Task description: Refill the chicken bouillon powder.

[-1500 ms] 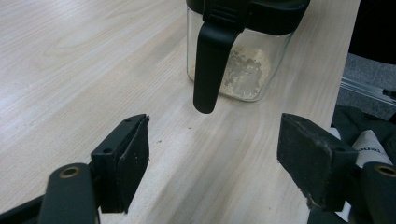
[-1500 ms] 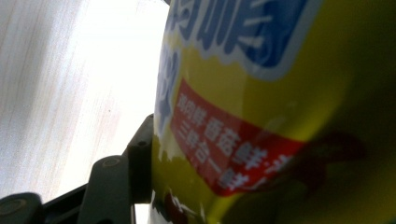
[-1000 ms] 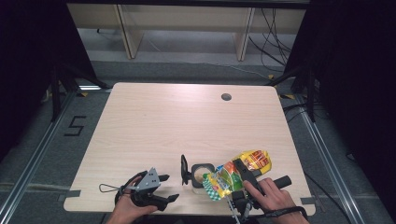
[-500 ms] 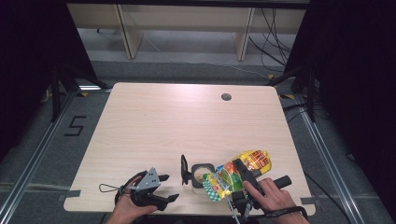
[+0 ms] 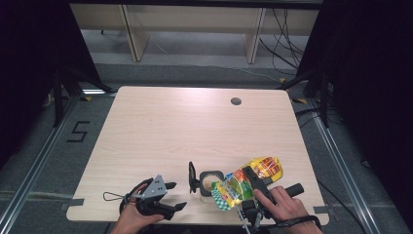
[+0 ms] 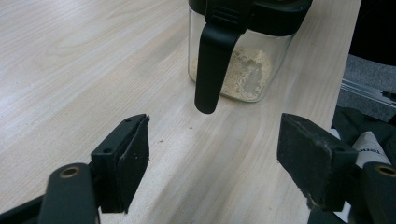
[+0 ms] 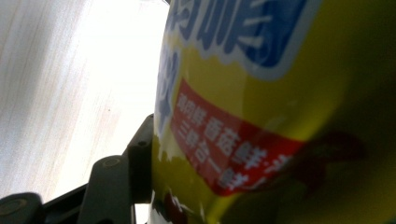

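At the near edge of the counter (image 5: 160, 126) we see the left hand-held gripper (image 5: 171, 196) released, its jaws wide apart and holding nothing. The right hand-held gripper (image 5: 249, 176) is clenched on a yellow snack bag (image 5: 248, 179). Just beyond the left one stands a clear jar (image 6: 243, 70) with a black lid and pale powder inside, touching the bag.
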Demonstrator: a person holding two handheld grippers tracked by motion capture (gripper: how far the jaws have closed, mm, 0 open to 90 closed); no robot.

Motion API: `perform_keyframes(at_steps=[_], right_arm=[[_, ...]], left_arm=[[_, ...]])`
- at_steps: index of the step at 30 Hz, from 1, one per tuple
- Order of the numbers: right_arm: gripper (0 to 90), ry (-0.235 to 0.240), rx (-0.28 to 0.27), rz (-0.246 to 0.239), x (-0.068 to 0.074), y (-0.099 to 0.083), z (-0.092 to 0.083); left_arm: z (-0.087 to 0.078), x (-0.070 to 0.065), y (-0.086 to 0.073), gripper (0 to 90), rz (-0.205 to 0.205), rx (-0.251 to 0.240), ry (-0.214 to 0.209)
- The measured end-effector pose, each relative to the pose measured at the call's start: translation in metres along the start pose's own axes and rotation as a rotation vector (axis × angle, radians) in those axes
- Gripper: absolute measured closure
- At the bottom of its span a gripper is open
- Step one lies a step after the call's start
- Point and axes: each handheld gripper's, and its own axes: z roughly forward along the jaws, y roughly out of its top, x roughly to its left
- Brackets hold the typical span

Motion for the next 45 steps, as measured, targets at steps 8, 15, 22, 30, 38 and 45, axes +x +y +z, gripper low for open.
perform_keyframes(at_steps=[8, 15, 22, 30, 38, 45], right_arm=[[42.8, -0.017, -0.005, 0.006, 0.0008, 0.0009, 0.0], [42.8, -0.005, 0.025, 0.054, 0.0043, -0.0002, -0.0019], [42.8, -0.006, 0.008, -0.021, -0.0005, -0.0022, -0.0009], [42.8, -0.024, -0.004, -0.007, 0.0003, -0.0024, 0.0004], [42.8, -0.022, 0.009, -0.006, -0.0005, -0.003, -0.001], [42.8, -0.029, 0.009, -0.006, -0.0008, -0.0025, -0.0009]], left_arm=[[0.0, -0.0002, 0.0, 25.1, 0.0, 0.0, 0.0], [-0.001, 0.0016, 0.0009, 25.2, 0.022, 0.007, -0.009], [-0.0012, 0.0017, 0.0011, 25.2, 0.027, 0.01, -0.01], [-0.0001, 0.0015, 0.0006, 25.2, 0.026, -0.003, -0.007], [-0.0001, -0.0002, -0.0001, 25.2, 0.001, 0.002, 0.002], [-0.0013, 0.0017, 0.0003, 25.1, 0.021, 0.027, 0.006]])
